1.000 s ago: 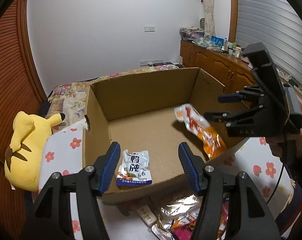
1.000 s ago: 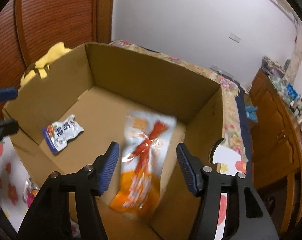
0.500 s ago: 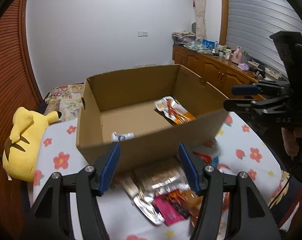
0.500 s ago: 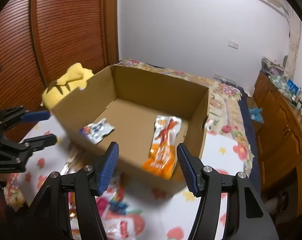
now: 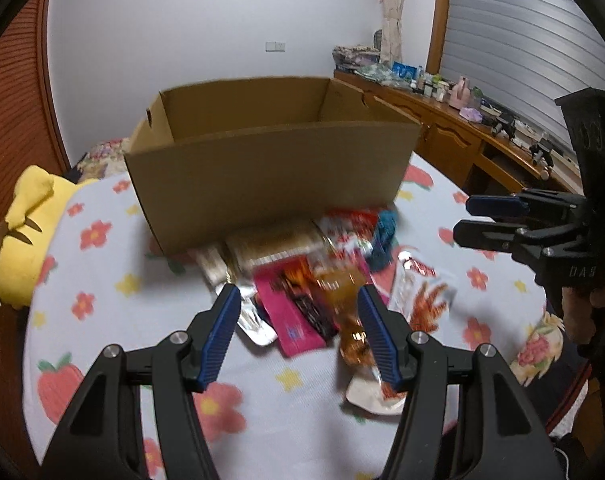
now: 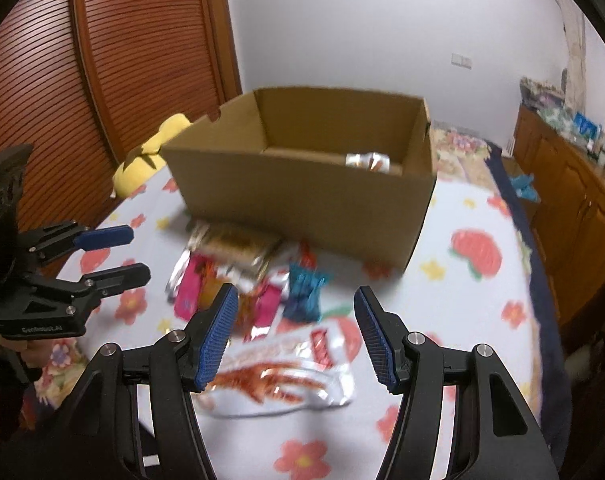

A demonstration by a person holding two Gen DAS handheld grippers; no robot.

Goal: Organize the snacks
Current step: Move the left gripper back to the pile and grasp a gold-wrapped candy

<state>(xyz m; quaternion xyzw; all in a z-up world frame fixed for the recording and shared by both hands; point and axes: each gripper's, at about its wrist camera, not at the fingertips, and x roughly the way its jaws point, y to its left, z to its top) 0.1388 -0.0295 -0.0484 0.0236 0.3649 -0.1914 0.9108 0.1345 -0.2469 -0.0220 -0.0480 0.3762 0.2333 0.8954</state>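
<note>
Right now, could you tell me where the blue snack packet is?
The blue snack packet lies on the floral cloth, before the cardboard box, at the pile's right.

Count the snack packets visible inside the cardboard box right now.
1: a silvery packet shows near the right wall inside the cardboard box, in the right wrist view. The box's near wall hides most of the floor in both views, so more may be hidden.

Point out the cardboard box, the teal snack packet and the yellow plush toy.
cardboard box [image 6: 302, 196], right wrist view, front wall.
teal snack packet [image 6: 305, 294], right wrist view, middle of wrapper.
yellow plush toy [image 5: 26, 236], left wrist view, its body.
</note>
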